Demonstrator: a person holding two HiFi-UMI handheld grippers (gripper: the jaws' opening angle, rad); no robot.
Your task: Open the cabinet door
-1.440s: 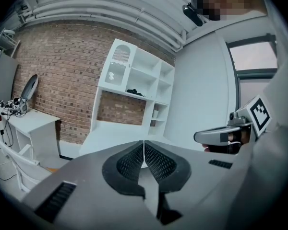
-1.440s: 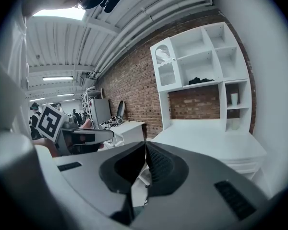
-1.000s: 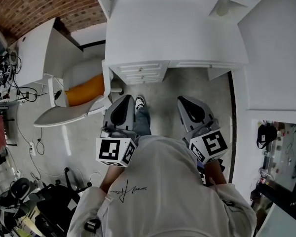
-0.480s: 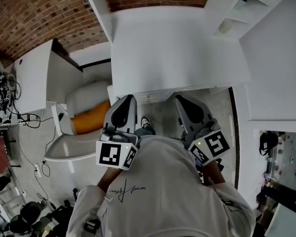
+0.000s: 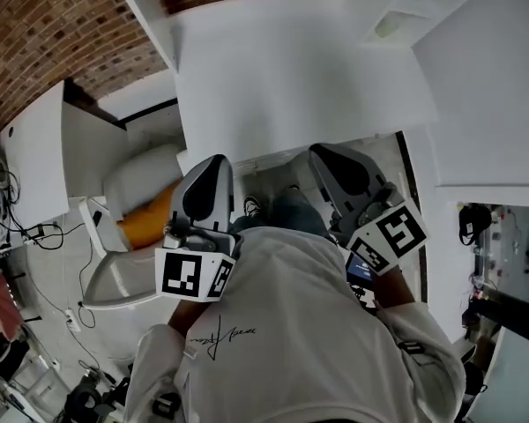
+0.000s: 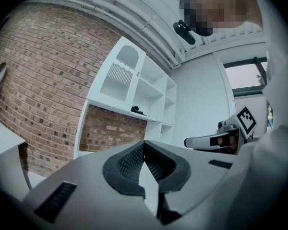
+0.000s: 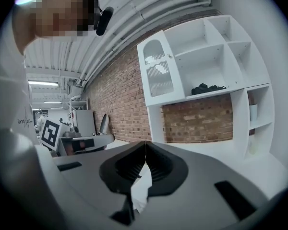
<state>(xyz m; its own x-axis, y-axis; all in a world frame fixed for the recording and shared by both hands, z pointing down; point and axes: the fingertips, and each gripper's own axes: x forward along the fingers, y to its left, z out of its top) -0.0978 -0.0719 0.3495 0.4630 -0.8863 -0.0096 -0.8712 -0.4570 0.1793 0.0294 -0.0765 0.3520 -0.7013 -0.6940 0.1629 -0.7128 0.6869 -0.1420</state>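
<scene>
The white wall cabinet's door, with an arched ribbed glass pane, is at the upper left of the shelf unit and stands shut; in the left gripper view the door appears too. My left gripper and right gripper are held side by side at the near edge of the white counter, well short of the door. Both point roughly level at the shelf unit. The left gripper has its jaws together with nothing in them. The right gripper is shut and empty as well.
Open shelves sit right of the door, one with a dark object. A brick wall runs behind. A white chair with an orange cushion stands left of me, by a white side table. Drawers sit under the counter.
I have stepped up to the counter, and both grippers moved forward and a little up together. The drawers have mostly slid out of sight under the counter edge. Both stayed shut.
</scene>
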